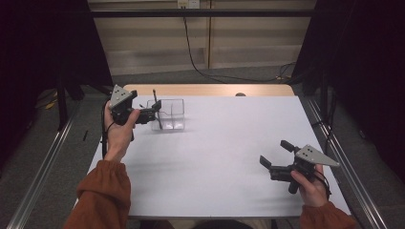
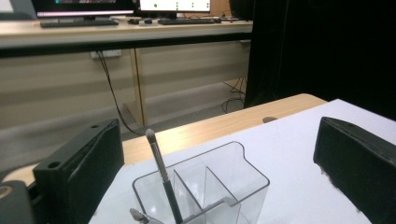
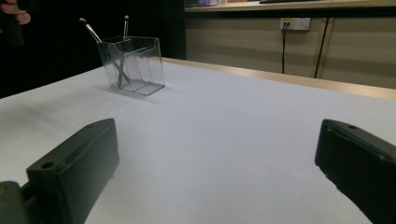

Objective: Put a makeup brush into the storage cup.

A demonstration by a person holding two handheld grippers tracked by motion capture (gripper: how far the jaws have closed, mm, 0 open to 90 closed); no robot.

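A clear plastic organizer (image 1: 169, 114) with several compartments stands at the far left of the white table (image 1: 219, 148). Two thin brushes lean in its left end, one of them (image 1: 156, 107) sticking up above the rim. My left gripper (image 1: 154, 110) is held just left of the organizer with its jaws open and nothing between them. In the left gripper view the organizer (image 2: 233, 182) sits low between the jaws, with a dark-handled brush (image 2: 161, 172) in it. My right gripper (image 1: 273, 151) is open over the near right of the table. In the right gripper view the organizer (image 3: 135, 65) stands far off.
A wooden strip (image 1: 210, 89) runs along the table's far edge. Behind it are a beige wall and hanging cables (image 1: 191, 52). Black curtains flank both sides. A desk with monitors and keyboards (image 2: 116, 23) stands beyond the table in the left gripper view.
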